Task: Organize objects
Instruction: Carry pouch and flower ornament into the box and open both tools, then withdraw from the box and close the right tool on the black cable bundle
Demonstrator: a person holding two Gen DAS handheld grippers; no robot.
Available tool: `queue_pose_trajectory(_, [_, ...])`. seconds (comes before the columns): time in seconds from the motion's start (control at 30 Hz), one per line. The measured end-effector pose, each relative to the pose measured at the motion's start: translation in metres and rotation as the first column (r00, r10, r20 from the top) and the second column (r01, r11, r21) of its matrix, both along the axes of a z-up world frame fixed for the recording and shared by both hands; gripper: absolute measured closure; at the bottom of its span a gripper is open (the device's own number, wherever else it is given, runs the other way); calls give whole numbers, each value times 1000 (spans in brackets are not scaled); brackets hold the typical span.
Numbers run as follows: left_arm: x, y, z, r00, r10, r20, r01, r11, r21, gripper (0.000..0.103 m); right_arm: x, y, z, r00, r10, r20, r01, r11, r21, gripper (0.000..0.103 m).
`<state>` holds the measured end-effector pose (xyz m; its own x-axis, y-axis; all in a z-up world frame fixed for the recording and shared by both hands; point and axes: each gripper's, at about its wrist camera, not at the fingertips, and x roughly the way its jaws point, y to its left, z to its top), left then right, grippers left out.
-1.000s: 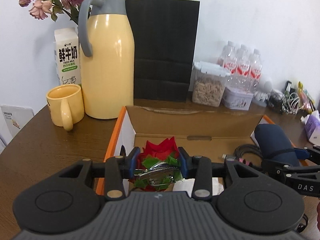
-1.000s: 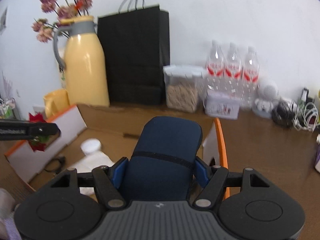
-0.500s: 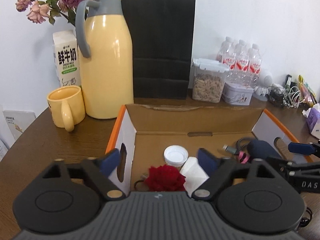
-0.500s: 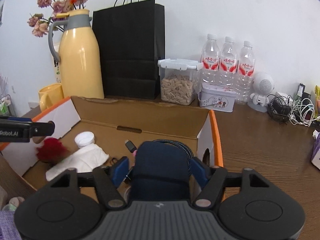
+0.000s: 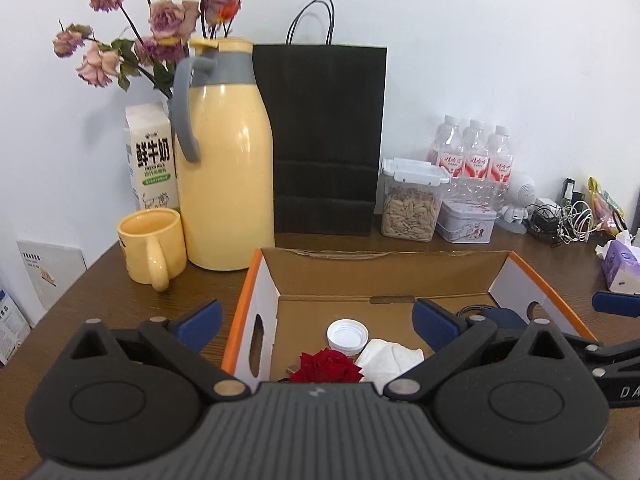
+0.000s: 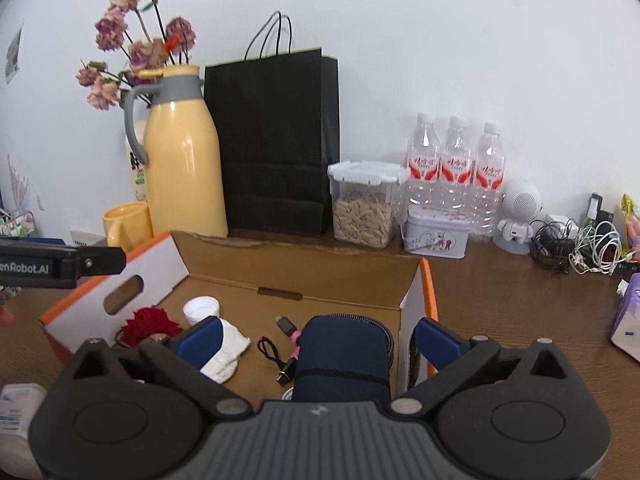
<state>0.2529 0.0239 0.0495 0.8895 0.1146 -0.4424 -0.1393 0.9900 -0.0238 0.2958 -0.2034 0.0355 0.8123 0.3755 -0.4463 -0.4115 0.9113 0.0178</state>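
My left tongs [image 5: 316,318] stand wide, their jaws opening, with nothing pressed between the blue pads [image 5: 199,319]. Below and just ahead of them, inside the cardboard box [image 5: 384,278], lies the red rose [image 5: 326,366], free of the pads. Just beyond the rose sits a white cap [image 5: 347,336], and to its right, touching it, a crumpled white tissue [image 5: 390,358]. The box's left wall, with its oval hand hole, passes between the two left fingers.

My right tongs [image 6: 318,338] also stand wide, jaws opening. The navy pouch [image 6: 344,356] lies between the fingers at the right end of the box, clear of both pads. Left of the pouch, on the box floor, lie a black cable [image 6: 276,356] and a connector plug.

Beyond the box, on the brown bench [image 6: 500,292], stand from left to right: a yellow mug [image 5: 154,244], a milk carton [image 5: 150,156], a yellow thermos jug [image 5: 224,152] with dried roses [image 5: 160,32] behind it, a black paper bag [image 5: 326,136], a clear container of seeds [image 5: 410,204], a small tin [image 5: 468,226] and three water bottles [image 6: 456,168]. Far right lies a tangle of cables [image 6: 576,246].
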Motion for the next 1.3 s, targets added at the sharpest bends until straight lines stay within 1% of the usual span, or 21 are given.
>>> queue_pose_trajectory(0.27, [-29,8,10,1000,28,4,-28,999,26,0,-30,-18,7,1000,-22,13,22,999,-26,0])
queue_pose_trajectory(0.43, [-45,16,10,998,63,-19,-62,997,47,0,-47,-33,5,999,-45,5,45,997,-55,0])
queue_pose_trajectory(0.57, [-57,25,4,994,89,-67,-86,995,50,0,-57,-43,-3,998,-58,-17,57,996,-73,0])
queue_pose_trajectory(0.7, [-70,32,-8,986,107,-125,-103,994,44,0,-65,-51,-15,997,-65,-45,61,994,-91,0])
queue_pose_trajectory(0.87, [-82,37,-28,969,124,-215,-126,992,6,0,-72,-59,-30,994,-69,-79,60,992,-115,0])
queue_pose_trajectory(0.93, [-86,38,-36,961,132,-243,-138,990,-8,0,-74,-61,-36,993,-70,-91,59,991,-122,3])
queue_pose_trajectory(1.0, [-87,37,-42,952,151,-268,-160,987,-13,0,-74,-63,-41,992,-65,-106,51,991,-128,14])
queue_pose_trajectory(1.03, [-88,36,-45,947,156,-279,-168,986,-19,0,-74,-64,-43,992,-63,-113,48,991,-126,17])
queue_pose_trajectory(1.1, [-88,34,-49,943,156,-293,-173,984,-33,0,-71,-67,-47,989,-63,-132,48,992,-114,30])
queue_pose_trajectory(1.13, [-89,32,-51,942,157,-297,-175,984,-35,0,-70,-69,-48,988,-63,-140,48,993,-104,33])
queue_pose_trajectory(1.2, [-88,28,-54,938,167,-305,-186,982,-35,0,-65,-71,-49,986,-56,-157,43,996,-83,42])
queue_pose_trajectory(1.3, [-87,25,-58,930,192,-313,-215,976,-41,0,-55,-72,-50,982,-48,-180,37,997,-61,43])
